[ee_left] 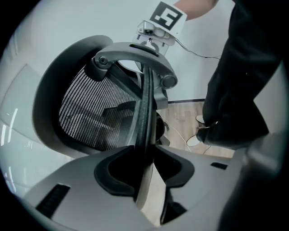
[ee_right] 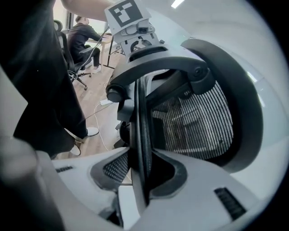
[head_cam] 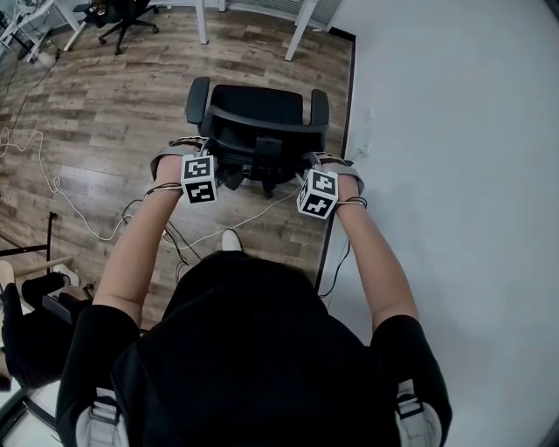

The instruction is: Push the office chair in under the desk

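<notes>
Head view: office chair [head_cam: 258,113] on the wood floor [head_cam: 105,105], short of the far desk legs [head_cam: 202,22] | left gripper [ee_left: 145,173] and right gripper [ee_right: 142,176] each pinch the backrest [ee_left: 145,99] top edge | step: likely grip taken, push due | next: even, straight shove away toward the desk.

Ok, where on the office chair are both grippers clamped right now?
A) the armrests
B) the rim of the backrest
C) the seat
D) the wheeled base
B: in each gripper view the rim of the backrest runs between the jaws of the left gripper and the right gripper, which are closed on it.
</notes>
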